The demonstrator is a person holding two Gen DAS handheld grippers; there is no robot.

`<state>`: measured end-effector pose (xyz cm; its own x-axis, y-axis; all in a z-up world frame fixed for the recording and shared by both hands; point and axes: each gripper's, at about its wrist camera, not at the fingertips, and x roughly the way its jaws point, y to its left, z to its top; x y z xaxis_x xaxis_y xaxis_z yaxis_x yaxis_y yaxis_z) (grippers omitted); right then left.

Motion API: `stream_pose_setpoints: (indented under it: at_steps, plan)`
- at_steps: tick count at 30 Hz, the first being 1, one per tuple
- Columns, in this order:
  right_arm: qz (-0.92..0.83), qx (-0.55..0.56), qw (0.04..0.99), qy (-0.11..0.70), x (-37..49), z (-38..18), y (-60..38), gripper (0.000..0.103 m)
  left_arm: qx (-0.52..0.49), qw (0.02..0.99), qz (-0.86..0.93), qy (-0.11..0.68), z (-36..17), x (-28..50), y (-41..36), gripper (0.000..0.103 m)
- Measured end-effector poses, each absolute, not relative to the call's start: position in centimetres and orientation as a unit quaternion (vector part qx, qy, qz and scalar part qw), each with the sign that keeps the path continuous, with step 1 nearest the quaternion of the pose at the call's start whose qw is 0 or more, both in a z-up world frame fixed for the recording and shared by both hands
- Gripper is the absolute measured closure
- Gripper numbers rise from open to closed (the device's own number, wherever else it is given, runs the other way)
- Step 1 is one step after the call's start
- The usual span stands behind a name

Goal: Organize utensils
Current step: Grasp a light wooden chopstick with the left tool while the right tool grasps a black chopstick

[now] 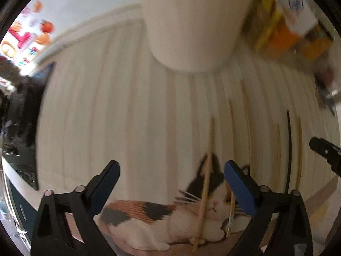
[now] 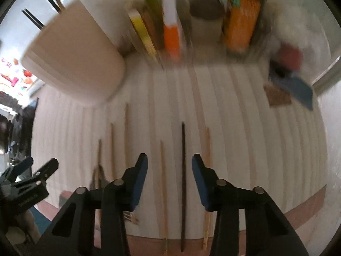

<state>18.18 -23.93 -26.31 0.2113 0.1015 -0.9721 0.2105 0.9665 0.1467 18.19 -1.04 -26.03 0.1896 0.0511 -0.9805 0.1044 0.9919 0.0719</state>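
Note:
Several loose chopsticks lie side by side on a cream striped mat (image 2: 245, 128). In the right wrist view a dark chopstick (image 2: 182, 170) and a light wooden chopstick (image 2: 163, 181) lie between the jaws of my right gripper (image 2: 169, 166), which is open and empty just above them. A beige utensil cup (image 2: 72, 61) stands at the far left with chopsticks in it. In the left wrist view the cup (image 1: 191, 21) is straight ahead. My left gripper (image 1: 171, 170) is open and empty over a wooden chopstick (image 1: 205, 181) that lies across a cat picture (image 1: 170, 213).
Books and packets (image 2: 170, 27) and an orange box (image 2: 240, 21) stand along the back wall. A red and blue object (image 2: 292, 79) lies at the right of the mat. The mat's front edge has a brown border (image 2: 304, 209). My left gripper shows at the right wrist view's lower left (image 2: 25, 183).

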Motion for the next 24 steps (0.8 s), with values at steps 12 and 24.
stream_pose_setpoints:
  at_steps: [12, 24]
  plan:
    - [-0.043, 0.106, 0.726, 0.678, 16.6, -31.6, -24.3, 0.075, 0.071, 0.732, -0.043, 0.676, -30.9, 18.0, -3.4, 0.069]
    - [-0.052, 0.064, 0.711, 0.699, 15.2, -34.9, -24.0, 0.081, 0.069, 0.742, -0.029, 0.667, -30.6, 18.2, -2.3, 0.099]
